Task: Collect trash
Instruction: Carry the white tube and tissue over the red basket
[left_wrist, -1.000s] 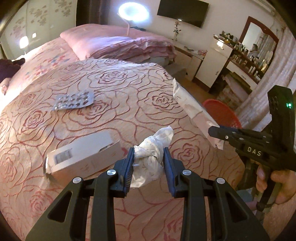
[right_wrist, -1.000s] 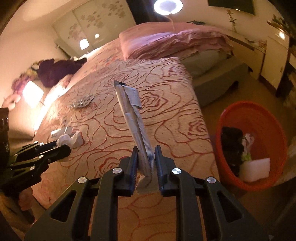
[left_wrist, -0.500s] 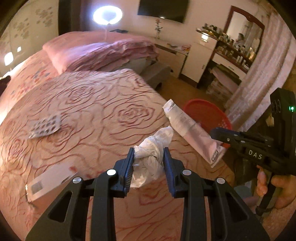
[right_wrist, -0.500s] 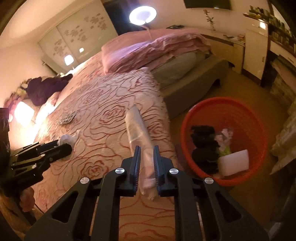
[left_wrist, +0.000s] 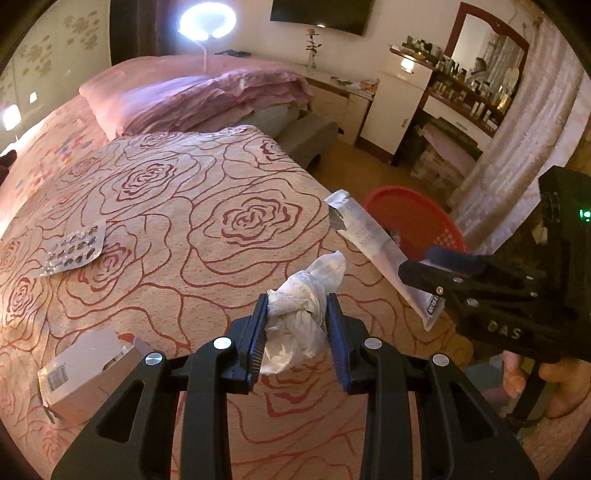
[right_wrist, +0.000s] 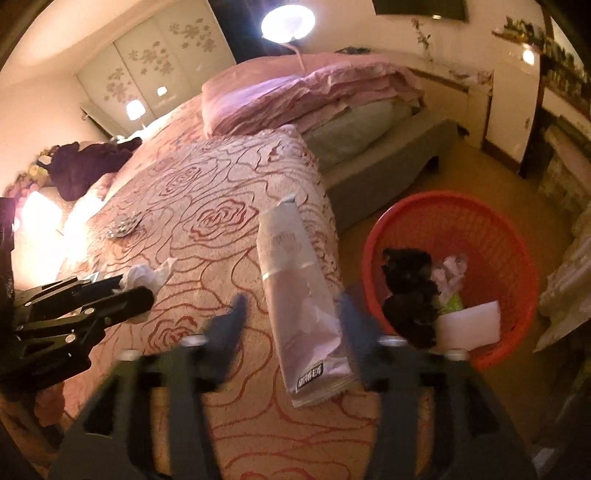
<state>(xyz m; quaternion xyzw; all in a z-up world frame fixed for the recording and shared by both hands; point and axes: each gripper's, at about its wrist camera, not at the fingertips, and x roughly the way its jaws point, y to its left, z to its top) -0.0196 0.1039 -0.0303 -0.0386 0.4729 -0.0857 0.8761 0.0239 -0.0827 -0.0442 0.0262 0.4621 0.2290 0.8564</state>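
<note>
My left gripper (left_wrist: 297, 325) is shut on a crumpled white tissue (left_wrist: 303, 306) and holds it above the rose-patterned bedspread (left_wrist: 184, 229). My right gripper (right_wrist: 291, 325) is open, its fingers blurred and spread wide. A long white plastic wrapper (right_wrist: 299, 299) lies loose between them, beside the bed edge. In the left wrist view the wrapper (left_wrist: 373, 243) sticks out of the right gripper (left_wrist: 439, 277). An orange basket (right_wrist: 447, 225) with dark trash and white paper stands on the floor to the right; it also shows in the left wrist view (left_wrist: 413, 221).
A silver pill blister pack (left_wrist: 74, 247) and a small white carton (left_wrist: 85, 373) lie on the bedspread at the left. Folded pink bedding (left_wrist: 199, 96) is at the bed's far end. A white cabinet (left_wrist: 395, 110) and dresser shelves stand beyond the basket.
My right gripper has opened from shut, and the wrapper now sits loose between its spread fingers. The right gripper has moved nearer the basket. The left gripper still holds the tissue.
</note>
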